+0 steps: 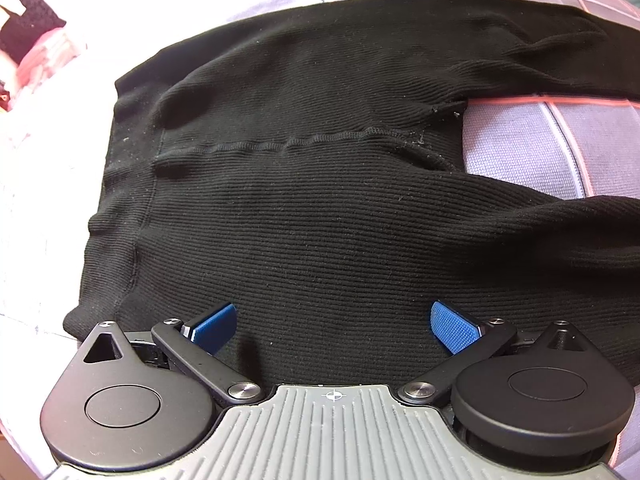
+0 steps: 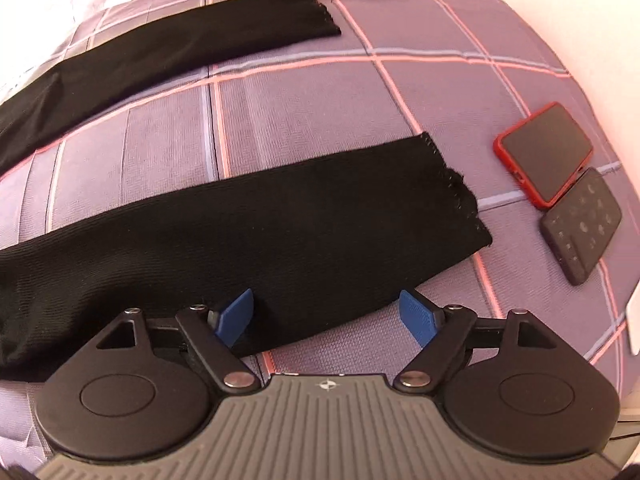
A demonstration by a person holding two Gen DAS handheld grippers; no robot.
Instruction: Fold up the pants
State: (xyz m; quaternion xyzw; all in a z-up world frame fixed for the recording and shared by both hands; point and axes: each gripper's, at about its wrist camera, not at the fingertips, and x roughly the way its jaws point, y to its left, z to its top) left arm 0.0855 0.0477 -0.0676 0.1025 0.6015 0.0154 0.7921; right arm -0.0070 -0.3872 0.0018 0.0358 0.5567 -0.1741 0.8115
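Observation:
Black ribbed pants [image 1: 304, 208] lie spread flat on a purple plaid bed cover [image 1: 532, 148], waistband to the left, legs running right. My left gripper [image 1: 334, 326] is open, its blue pads over the near hip side of the pants, holding nothing. In the right wrist view the near leg [image 2: 256, 232] and far leg [image 2: 168, 56] lie apart, cuffs to the right. My right gripper [image 2: 328, 316] is open over the near leg's lower edge close to the cuff, empty.
A red-cased phone [image 2: 546, 152] and a dark phone-like device [image 2: 580, 224] lie on the bed cover [image 2: 320, 112] right of the near cuff. Bright pillows or bedding lie at the far left [image 1: 36, 60].

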